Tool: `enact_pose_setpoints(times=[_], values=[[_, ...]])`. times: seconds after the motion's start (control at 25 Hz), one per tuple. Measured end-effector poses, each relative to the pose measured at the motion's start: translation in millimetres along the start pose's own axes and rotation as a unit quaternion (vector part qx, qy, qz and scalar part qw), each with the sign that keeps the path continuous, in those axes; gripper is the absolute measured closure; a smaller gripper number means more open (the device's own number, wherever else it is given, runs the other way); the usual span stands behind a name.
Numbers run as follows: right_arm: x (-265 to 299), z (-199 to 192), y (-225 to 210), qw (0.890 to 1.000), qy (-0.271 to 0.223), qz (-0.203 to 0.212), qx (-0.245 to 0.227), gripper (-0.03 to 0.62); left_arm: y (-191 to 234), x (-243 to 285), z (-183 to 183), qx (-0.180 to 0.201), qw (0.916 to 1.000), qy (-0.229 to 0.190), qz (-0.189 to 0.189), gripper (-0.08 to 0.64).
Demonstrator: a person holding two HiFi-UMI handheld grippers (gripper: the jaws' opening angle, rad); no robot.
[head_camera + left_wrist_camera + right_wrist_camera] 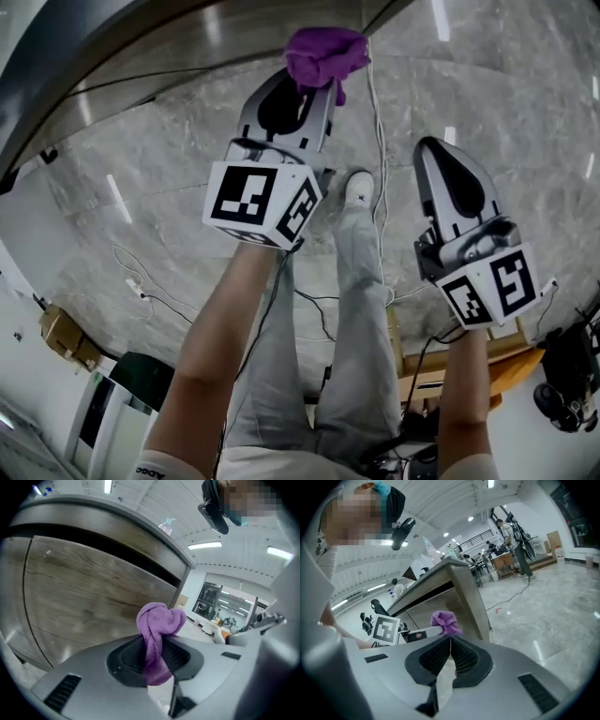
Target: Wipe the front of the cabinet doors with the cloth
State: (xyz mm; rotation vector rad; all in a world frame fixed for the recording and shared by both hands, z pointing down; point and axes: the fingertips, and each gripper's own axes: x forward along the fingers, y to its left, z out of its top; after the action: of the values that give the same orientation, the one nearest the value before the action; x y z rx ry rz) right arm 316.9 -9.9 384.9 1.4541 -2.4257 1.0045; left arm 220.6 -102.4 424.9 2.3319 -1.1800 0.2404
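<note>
A bunched purple cloth (pixel 323 52) sticks out of my left gripper (pixel 311 82), which is shut on it and held up near the wood-grain cabinet (pixel 141 47) at the upper left. In the left gripper view the cloth (pixel 158 620) is pinched between the jaws of my left gripper (pixel 152 654), just short of the cabinet door (pixel 93 588); I cannot tell whether they touch. My right gripper (pixel 437 152) hangs to the right over the floor, shut with nothing in it. Its own view shows my right gripper (pixel 451 645) with jaws closed together, the cloth (pixel 444 619) and cabinet (pixel 440 592) beyond.
The person's legs and white shoe (pixel 358 187) stand on a marble floor (pixel 187 187) crossed by thin cables (pixel 377 122). A cardboard box (pixel 64 336) lies at lower left, a wooden frame (pixel 506 361) at lower right. A spray bottle (pixel 168 525) stands on the countertop.
</note>
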Motion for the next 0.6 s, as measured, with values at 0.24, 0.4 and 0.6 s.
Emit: enact_pose_setpoints(times=[0.24, 0.4, 0.6], values=[[-27, -7, -40, 0.999, -0.021, -0.027, 0.031, 0.565, -39, 48, -24, -0.015, 0.9992, 0.03, -0.021, 0.477], [-39, -13, -46, 0.998, -0.025, -0.038, 0.043, 0.565, -34, 65, -24, -0.019, 0.999, 0.04, -0.009, 0.477], [-43, -24, -48, 0.998, -0.02, -0.047, 0.045, 0.565, -13, 70, -24, -0.022, 0.9986, 0.045, 0.012, 0.477]])
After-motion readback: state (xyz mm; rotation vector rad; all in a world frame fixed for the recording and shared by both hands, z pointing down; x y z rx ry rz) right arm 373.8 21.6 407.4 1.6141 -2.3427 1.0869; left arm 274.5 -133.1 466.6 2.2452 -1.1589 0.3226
